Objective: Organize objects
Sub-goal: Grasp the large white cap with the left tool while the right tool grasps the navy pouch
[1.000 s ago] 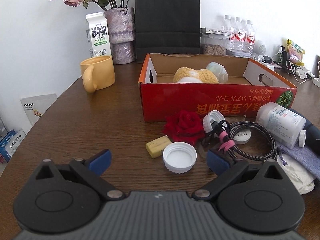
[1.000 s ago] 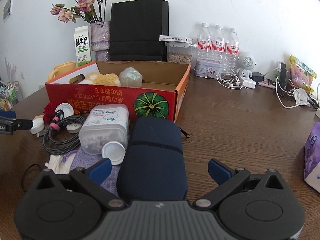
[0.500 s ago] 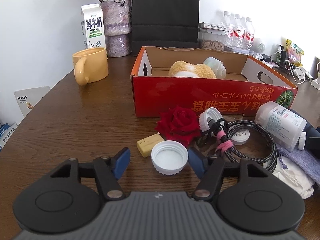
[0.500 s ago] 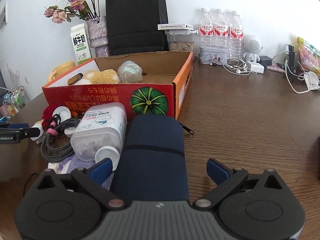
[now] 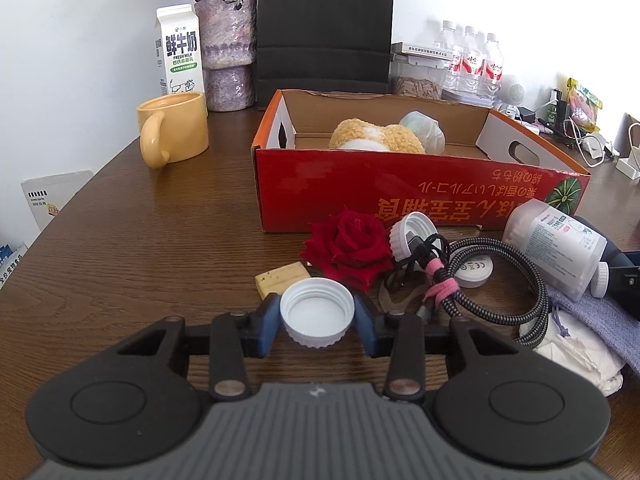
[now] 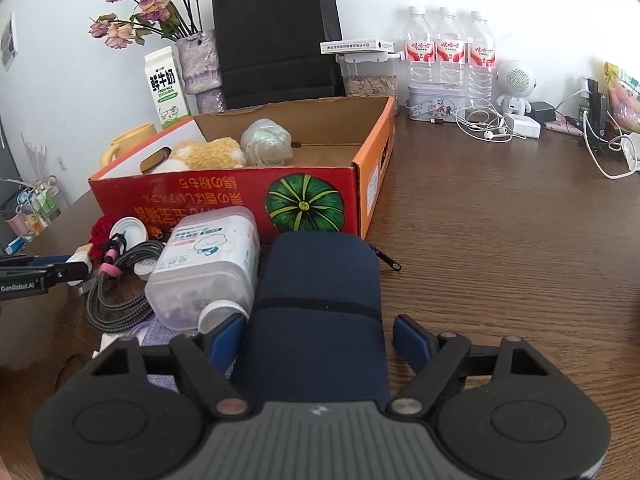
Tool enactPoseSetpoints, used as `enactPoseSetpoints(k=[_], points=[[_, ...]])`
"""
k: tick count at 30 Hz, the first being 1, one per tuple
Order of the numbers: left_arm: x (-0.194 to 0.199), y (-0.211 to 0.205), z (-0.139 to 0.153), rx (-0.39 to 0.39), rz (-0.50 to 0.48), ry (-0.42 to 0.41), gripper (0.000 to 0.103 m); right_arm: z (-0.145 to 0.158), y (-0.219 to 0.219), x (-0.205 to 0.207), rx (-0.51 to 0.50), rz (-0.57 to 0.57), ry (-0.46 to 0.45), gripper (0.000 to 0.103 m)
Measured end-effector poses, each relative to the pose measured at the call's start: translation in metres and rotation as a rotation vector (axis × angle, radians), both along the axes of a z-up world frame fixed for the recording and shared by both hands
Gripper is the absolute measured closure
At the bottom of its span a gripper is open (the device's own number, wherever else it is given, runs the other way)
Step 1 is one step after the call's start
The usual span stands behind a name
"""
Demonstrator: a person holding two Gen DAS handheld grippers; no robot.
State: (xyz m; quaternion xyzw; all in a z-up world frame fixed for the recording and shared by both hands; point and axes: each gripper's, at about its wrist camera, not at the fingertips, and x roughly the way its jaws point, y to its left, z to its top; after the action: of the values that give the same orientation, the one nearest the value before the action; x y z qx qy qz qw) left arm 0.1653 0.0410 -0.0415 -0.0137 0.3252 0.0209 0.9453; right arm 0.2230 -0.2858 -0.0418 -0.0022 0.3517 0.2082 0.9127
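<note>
A white bottle cap [image 5: 317, 312] lies open side up on the brown table, and my left gripper [image 5: 317, 326] is closing on it, its blue pads [image 5: 267, 325] touching the rim on both sides. Behind the cap lie a yellow block [image 5: 280, 278], a red rose [image 5: 352, 244], a coiled braided cable [image 5: 500, 280] and a white pill bottle [image 5: 556, 244]. My right gripper [image 6: 320, 338] is closing around a navy zip pouch [image 6: 320, 300]. Its left pad is against the pouch and a gap shows at the right pad. The red cardboard box [image 5: 400, 196] holds a yellow plush and a wrapped bundle.
A yellow mug [image 5: 172, 132], milk carton [image 5: 178, 52], vase of dried flowers and black paper bag [image 6: 276, 32] stand behind the box. Water bottles [image 6: 448, 52], earphones and chargers fill the back right. White and lilac cloth [image 5: 576, 336] lies under the cable.
The left jaws have narrowed from wide open down onto the white cap. The right jaws have drawn in around the navy pouch and come slightly nearer to it.
</note>
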Motion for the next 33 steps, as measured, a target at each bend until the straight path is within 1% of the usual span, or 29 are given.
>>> enactPoseSetpoints(k=[2, 12, 19, 29, 33], points=[[0.000, 0.000, 0.000, 0.001, 0.000, 0.000, 0.062, 0.000, 0.002, 0.001, -0.001, 0.003, 0.000, 0.030], [0.000, 0.000, -0.003, -0.001, 0.002, 0.008, 0.062, 0.000, 0.004, 0.001, -0.019, 0.003, 0.000, 0.031], [0.000, 0.000, -0.003, -0.003, 0.002, 0.008, 0.062, 0.003, -0.006, -0.006, -0.009, -0.019, -0.013, 0.031], [0.000, 0.000, -0.003, -0.003, 0.001, 0.008, 0.062, -0.001, 0.000, 0.002, -0.027, -0.019, -0.012, 0.031], [-0.001, 0.000, -0.003, -0.002, 0.002, 0.008, 0.062, -0.001, 0.001, 0.002, -0.033, -0.023, -0.015, 0.033]])
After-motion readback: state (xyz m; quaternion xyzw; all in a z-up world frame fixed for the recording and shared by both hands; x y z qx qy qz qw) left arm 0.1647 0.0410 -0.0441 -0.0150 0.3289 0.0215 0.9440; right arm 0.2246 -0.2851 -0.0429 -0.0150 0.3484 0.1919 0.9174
